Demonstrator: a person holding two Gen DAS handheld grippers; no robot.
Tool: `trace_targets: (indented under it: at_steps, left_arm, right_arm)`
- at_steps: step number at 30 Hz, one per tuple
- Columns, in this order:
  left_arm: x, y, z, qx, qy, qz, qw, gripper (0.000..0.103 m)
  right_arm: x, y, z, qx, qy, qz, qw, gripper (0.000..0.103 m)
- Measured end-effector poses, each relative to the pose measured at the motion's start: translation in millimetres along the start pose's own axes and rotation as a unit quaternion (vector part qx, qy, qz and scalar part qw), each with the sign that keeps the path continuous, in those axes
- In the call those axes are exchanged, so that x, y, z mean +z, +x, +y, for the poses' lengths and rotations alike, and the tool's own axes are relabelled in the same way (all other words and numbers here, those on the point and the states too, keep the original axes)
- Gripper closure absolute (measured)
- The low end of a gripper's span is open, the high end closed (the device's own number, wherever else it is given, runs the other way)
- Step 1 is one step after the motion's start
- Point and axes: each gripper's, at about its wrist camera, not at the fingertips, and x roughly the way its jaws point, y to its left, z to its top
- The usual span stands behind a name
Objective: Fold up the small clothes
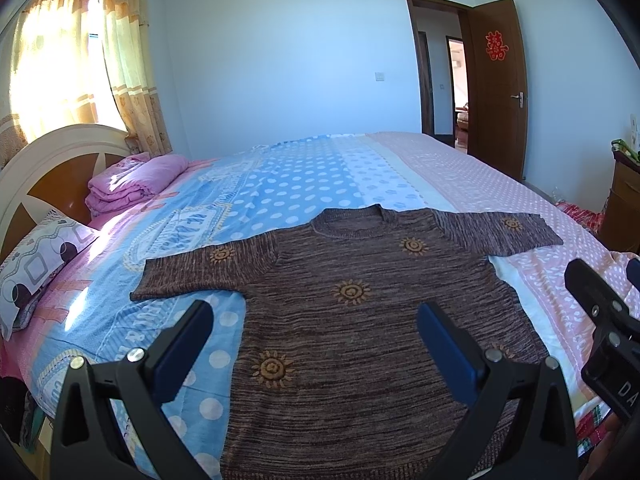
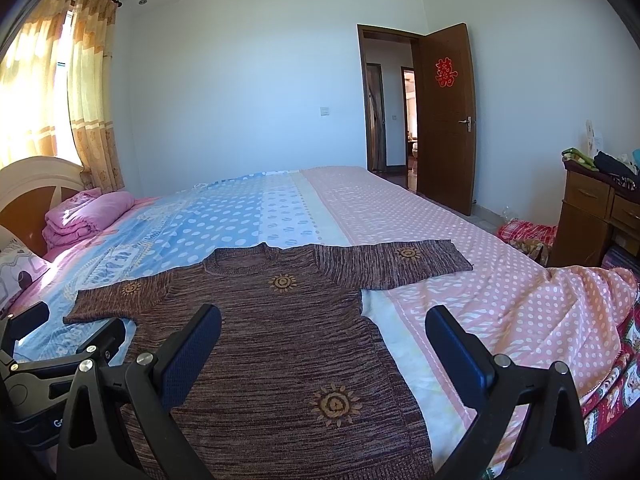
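A brown knit short-sleeved sweater (image 1: pixel 360 320) with orange sun motifs lies flat on the bed, neck away from me, both sleeves spread out. It also shows in the right wrist view (image 2: pixel 280 340). My left gripper (image 1: pixel 316 320) is open and empty, held above the sweater's lower left part. My right gripper (image 2: pixel 324 328) is open and empty, held above the sweater's lower right edge. The right gripper shows at the right edge of the left wrist view (image 1: pixel 604 312), and the left gripper shows at the left edge of the right wrist view (image 2: pixel 60 344).
The bed (image 1: pixel 460 168) has a blue and pink dotted cover. A folded pink blanket (image 1: pixel 132 184) and a patterned pillow (image 1: pixel 36 260) lie by the headboard (image 1: pixel 48 160). A wooden dresser (image 2: pixel 596 216) stands to the right. A brown door (image 2: pixel 444 120) stands open at the back.
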Motion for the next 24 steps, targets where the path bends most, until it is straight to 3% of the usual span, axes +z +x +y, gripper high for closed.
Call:
trace_targets:
  at_steps: [15,24]
  left_arm:
    - [-8,19,-5,-0.002,0.002,0.015,0.9999,0.0]
    - [-18,81,-1,-0.025,0.0,0.072,0.9971,0.0]
  right_arm:
    - [-8,18,-2,-0.003,-0.004,0.019,1.0,0.001]
    - [-13,87,-28,-0.014,0.006,0.085,0.996,0.001]
